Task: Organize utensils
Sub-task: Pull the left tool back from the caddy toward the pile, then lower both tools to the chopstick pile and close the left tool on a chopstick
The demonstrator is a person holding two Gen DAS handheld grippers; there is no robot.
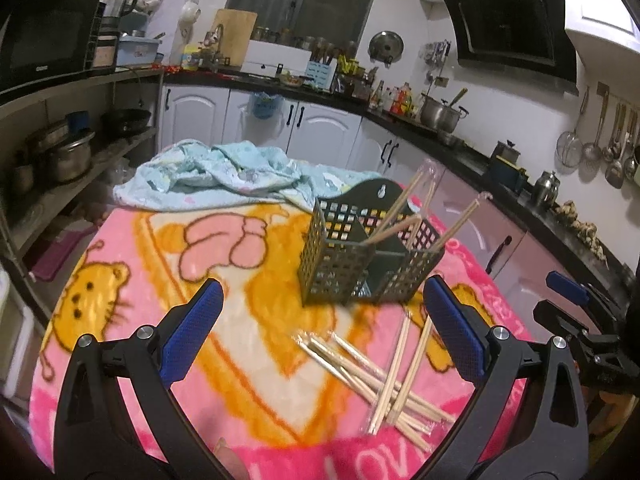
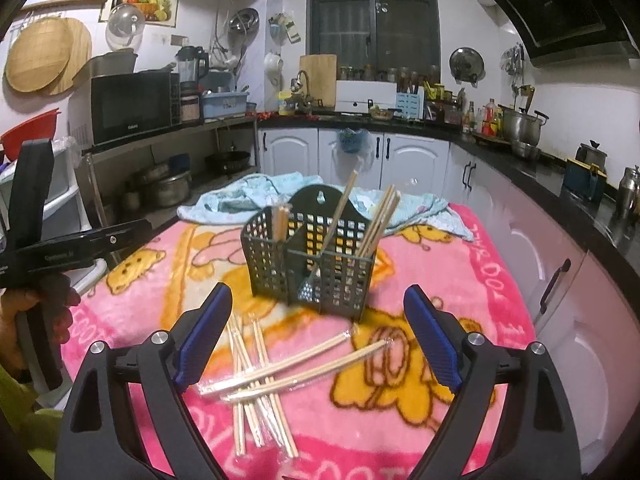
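A: Where's the stuff?

B: Wrapped chopsticks (image 2: pixel 264 376) lie in a crossed heap on the pink cartoon blanket (image 2: pixel 460 412), just in front of the dark green lattice utensil holder (image 2: pixel 316 264). A few pairs already stand in its compartments, leaning out.

A: Grippers?

B: Right gripper (image 2: pixel 316 340) is spread wide, nothing btwn the blue pads, heap right below it. Left gripper (image 1: pixel 324 328) is spread wide too, empty, holder just ahead.

A: How'll they handle?

B: My guess: v. light, stiff, thin wood in slick clear sleeves, so prone to slip or roll. They overlap, so lifting 1 may drag others. I'd take a top pair, the 2 lying crosswise, near mid-length and pinch across the pair.

A: Diff btwn views?

B: Left wrist view shows the right gripper's arm at its right edge, plus the ladles on the wall. Right wrist view shows the person's hand (image 2: pixel 44 312) on the left gripper's handle, and the holder's 3 compartments more squarely.
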